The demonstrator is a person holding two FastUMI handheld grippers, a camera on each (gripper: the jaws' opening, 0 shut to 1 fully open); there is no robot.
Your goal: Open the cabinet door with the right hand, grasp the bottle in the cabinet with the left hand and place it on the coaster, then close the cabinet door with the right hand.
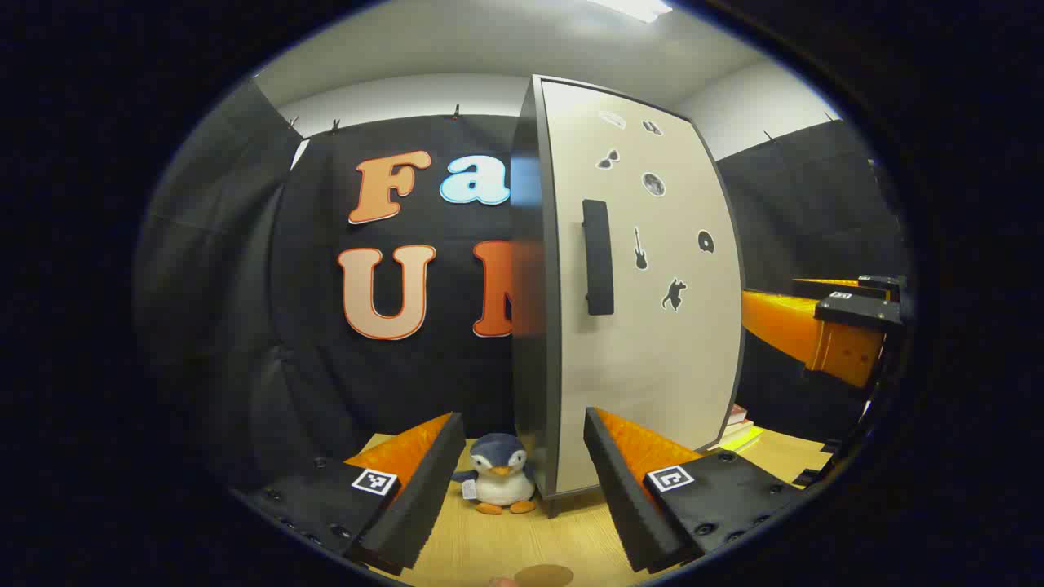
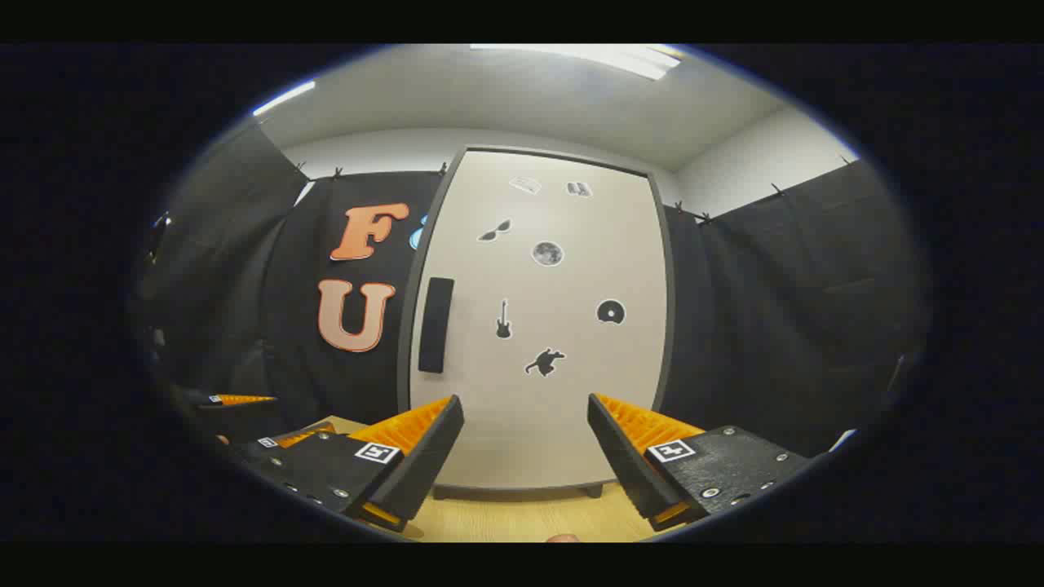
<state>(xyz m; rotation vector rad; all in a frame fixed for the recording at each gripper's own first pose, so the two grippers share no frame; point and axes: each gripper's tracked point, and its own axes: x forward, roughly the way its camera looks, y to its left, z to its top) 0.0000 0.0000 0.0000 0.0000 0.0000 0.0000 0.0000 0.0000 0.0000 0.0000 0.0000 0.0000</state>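
The cabinet door (image 2: pixel 538 326) is shut, so the bottle is hidden inside and cannot be seen yet. The door has a dark handle (image 2: pixel 435 324) near its left edge, and that is the part to pull.

The right gripper (image 2: pixel 526 456) faces the front of the door, a little way back from it. Its jaws are apart and hold nothing. I think they are wide so they can slip around the handle. The handle sits up and to the left of them, so the gripper needs to go that way first.

The left gripper (image 1: pixel 522 481) waits near the cabinet's left side. Its jaws are apart too, with nothing between them. It looks ready to reach in for the bottle once the door swings open.

A toy penguin (image 1: pixel 499 483) sits on the table (image 1: pixel 522 546) by the cabinet's corner, near where the left gripper must go. It could get bumped.

A round brown thing (image 1: pixel 543 575) shows at the table's near edge. It may be the coaster, but I cannot tell.
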